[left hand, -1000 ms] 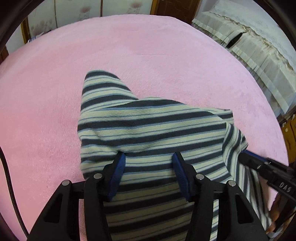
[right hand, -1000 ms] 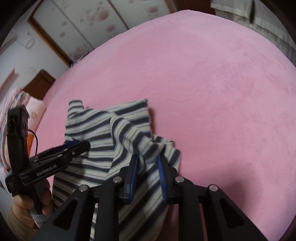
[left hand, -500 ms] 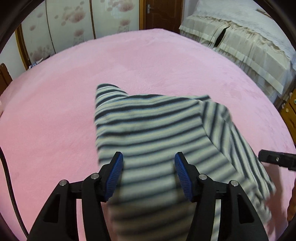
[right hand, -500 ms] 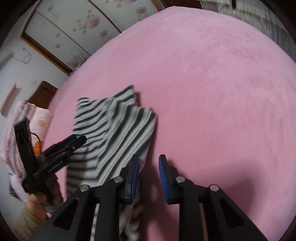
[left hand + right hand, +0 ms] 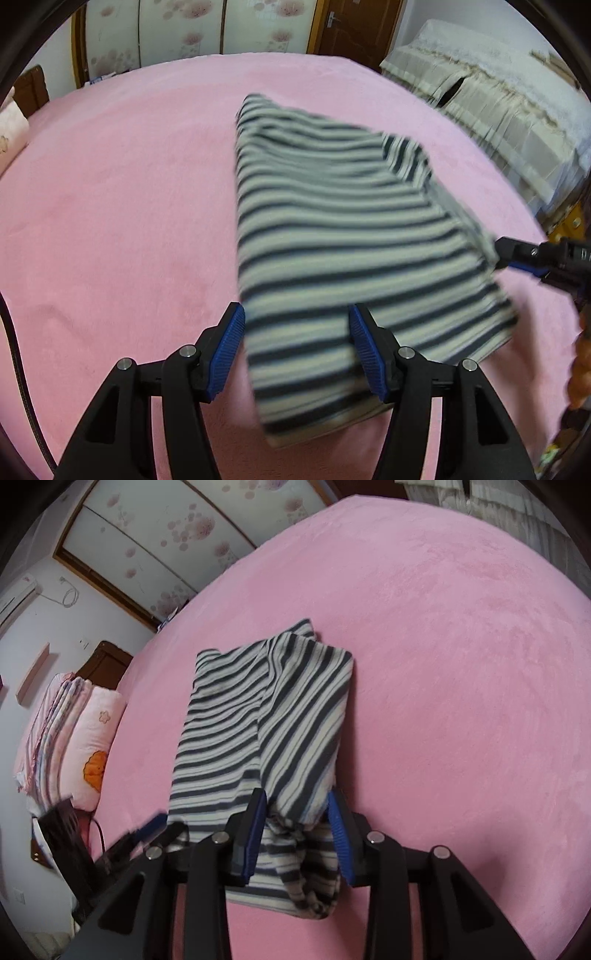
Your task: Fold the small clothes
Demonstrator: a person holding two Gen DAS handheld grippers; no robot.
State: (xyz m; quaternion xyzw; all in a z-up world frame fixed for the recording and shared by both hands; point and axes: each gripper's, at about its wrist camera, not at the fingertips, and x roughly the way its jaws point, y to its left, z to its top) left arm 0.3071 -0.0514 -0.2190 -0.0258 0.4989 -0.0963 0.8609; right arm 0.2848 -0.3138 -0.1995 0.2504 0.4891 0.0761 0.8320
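Item: one striped garment [image 5: 332,229], lying flat on one pink bedspread [image 5: 110,203] with one side panel already turned in over the body; step in hand appears to be the lengthwise fold. Tools, two: left gripper [image 5: 295,332], jaws spread and just opening, cloth beneath and between them but not pinched; right gripper [image 5: 297,830], jaws narrow with bunched hem between, grip not determinable. Next move likely calls for taking the near hem at both corners and carrying it evenly toward the far edge.
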